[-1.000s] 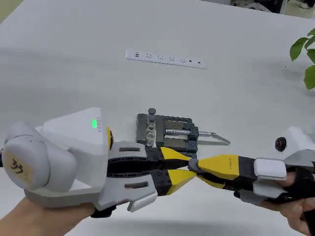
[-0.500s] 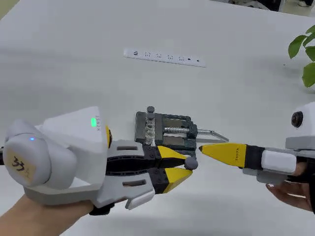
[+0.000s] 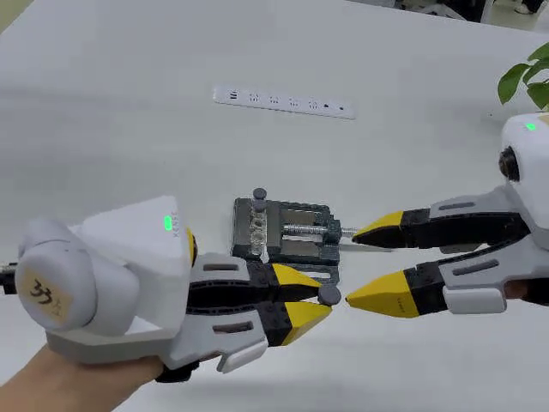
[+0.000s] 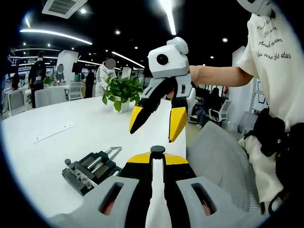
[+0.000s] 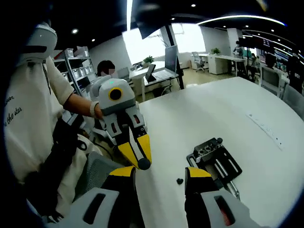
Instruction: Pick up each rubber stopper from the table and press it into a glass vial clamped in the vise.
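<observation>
While left hand-held gripper (image 3: 325, 301) pinches round dark stopper (image 3: 329, 295), right hand-held gripper (image 3: 351, 271) splayed.

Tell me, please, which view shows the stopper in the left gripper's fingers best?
The left gripper view: the stopper sits close and centred, pinched at the left gripper's tips. The head view shows it smaller, from above; the right gripper view shows it as a small dark knob.

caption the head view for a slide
Left gripper holds a stopper by the vise, right gripper open beside it.
</observation>
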`<state>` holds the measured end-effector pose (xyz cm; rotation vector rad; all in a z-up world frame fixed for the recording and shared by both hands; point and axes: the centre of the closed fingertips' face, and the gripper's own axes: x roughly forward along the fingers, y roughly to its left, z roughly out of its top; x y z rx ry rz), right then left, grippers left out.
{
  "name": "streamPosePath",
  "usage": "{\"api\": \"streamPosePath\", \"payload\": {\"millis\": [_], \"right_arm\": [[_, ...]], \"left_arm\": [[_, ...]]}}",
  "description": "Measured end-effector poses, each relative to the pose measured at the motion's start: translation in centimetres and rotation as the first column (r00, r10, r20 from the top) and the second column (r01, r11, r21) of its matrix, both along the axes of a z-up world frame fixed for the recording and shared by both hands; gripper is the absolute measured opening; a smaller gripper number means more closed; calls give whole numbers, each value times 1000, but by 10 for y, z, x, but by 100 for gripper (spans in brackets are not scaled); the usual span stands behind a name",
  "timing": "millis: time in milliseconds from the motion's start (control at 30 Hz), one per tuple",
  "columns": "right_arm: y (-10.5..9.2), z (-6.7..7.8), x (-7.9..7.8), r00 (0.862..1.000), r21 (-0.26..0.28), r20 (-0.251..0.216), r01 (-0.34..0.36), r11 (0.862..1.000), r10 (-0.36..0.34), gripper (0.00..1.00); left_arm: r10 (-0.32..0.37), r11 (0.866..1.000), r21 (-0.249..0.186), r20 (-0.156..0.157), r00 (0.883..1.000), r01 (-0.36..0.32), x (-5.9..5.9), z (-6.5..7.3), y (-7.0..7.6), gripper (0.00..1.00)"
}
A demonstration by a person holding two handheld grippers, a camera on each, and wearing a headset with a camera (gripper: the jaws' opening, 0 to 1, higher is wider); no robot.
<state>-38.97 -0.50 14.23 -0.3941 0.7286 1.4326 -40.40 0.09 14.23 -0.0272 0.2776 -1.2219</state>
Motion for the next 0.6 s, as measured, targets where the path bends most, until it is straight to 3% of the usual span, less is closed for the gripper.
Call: {"api": "streamPosePath", "payload": {"millis": [33,100,200,233,300,367,500,600], "right_arm": [[-1,-2,1,999,-24,37,-27,999,28,36],[-2,-8,-6,995,-95,49,-78,992,82,34],[2,-11,-10,983,-146,96,-139,980,153,31],[1,-12,-13,980,-175,86,-164,971,181,28],[3,-12,-15,978,-178,84,-175,968,192,22],[5,-11,-14,972,-186,102,-188,964,210,22],[10,-15,-18,961,-227,98,-232,946,259,18],[13,-18,-19,958,-239,91,-243,940,270,17]], "left_arm": [[-1,1000,3,-2,1000,1,0,-1,0,4],[-1,1000,9,-4,1000,1,0,-3,0,4],[-6,1000,18,-1,1000,6,-2,-5,-1,4],[-8,1000,27,-1,1000,8,-2,-7,-2,4],[-8,999,33,3,1000,8,-2,-8,-2,4],[-10,999,46,7,1000,9,-2,-11,-2,4],[-13,998,65,20,1000,12,-2,-14,-2,4],[-13,997,72,23,1000,12,-2,-15,-1,4]]}}
